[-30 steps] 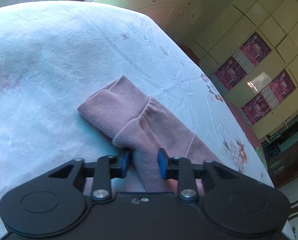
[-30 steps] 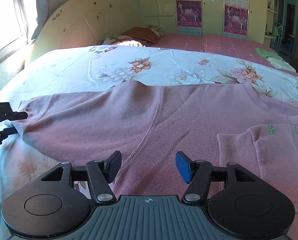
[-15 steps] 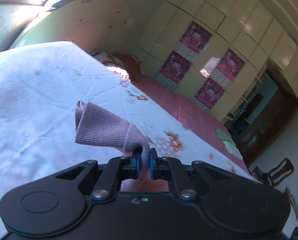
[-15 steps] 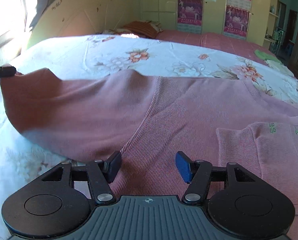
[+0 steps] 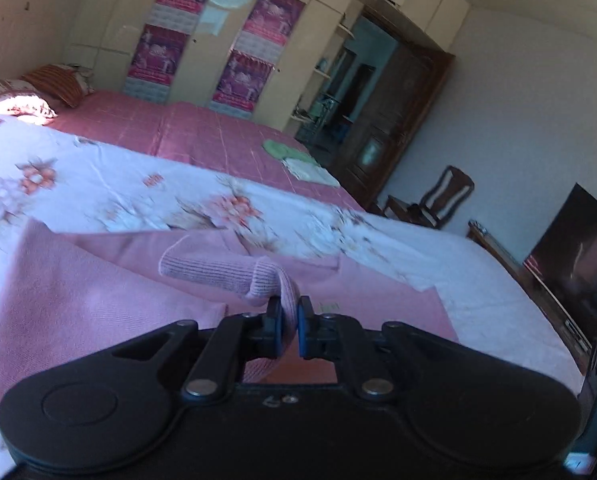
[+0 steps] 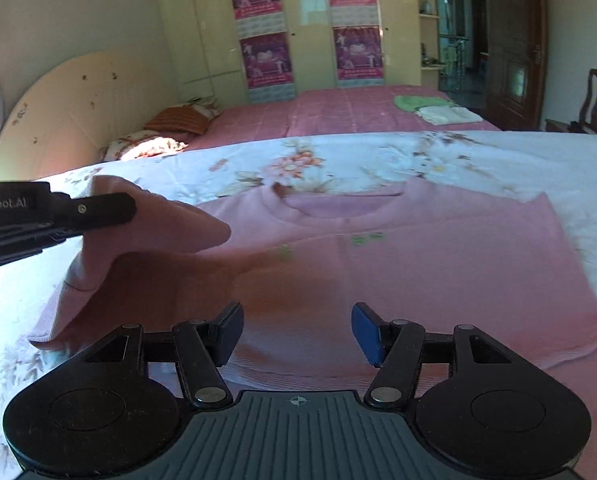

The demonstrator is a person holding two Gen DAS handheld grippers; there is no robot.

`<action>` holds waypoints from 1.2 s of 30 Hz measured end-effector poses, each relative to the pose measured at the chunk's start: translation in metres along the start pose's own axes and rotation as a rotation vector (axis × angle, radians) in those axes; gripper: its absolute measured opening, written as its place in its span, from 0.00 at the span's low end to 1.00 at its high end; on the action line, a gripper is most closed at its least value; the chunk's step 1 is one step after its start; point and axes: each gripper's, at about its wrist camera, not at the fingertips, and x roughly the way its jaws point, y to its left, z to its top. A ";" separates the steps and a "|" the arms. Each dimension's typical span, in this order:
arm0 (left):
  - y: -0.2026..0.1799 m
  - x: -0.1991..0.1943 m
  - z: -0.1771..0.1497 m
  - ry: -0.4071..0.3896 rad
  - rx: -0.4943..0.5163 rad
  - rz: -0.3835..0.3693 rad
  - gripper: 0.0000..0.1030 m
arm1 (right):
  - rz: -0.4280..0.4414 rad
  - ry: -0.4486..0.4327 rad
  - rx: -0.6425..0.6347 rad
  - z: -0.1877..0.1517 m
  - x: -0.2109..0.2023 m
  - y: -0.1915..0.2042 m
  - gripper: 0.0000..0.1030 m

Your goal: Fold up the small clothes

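On the flowered bedsheet (image 6: 478, 160) straight ahead of both grippers lies a pink knit sweater (image 6: 438, 264), spread flat with its round neckline on the far side and small green marks stitched just below it. The left gripper (image 5: 289, 320) is clamped tight on the ribbed cuff (image 5: 234, 270) of one sleeve, the blue pads pinching a fold of knit between them. The cuff stands up and curls away to the left of its jaws, and the rest of the sleeve hangs beneath, lifted clear over the body of the sweater.

From the right gripper's side, that same left gripper (image 6: 110, 210) comes in from the left edge, black and printed with white lettering, with the raised sleeve (image 6: 158, 228) draped from its tip and casting a warm shadow on the cloth underneath. The right gripper (image 6: 297, 334) hovers low over the near hem of the sweater, its jaws standing well apart with nothing between them but the knit fabric lying below; the pads press on nothing.

Beyond the sheet, further from both grippers, a pink checked bedspread (image 6: 338, 112) runs back to a cream wardrobe (image 6: 298, 20) hung with purple posters. A small stack of folded cloths (image 6: 438, 110), green and pale, sits on that bedspread to the right. Striped pillows (image 6: 178, 120) lie at the far left by a curved headboard (image 6: 70, 104), and a dark wooden chair (image 6: 594, 100) stands off to the far right.
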 end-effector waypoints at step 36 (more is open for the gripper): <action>0.094 -0.036 -0.042 0.115 -0.078 0.476 0.69 | 0.044 0.002 -0.018 0.012 0.020 0.018 0.14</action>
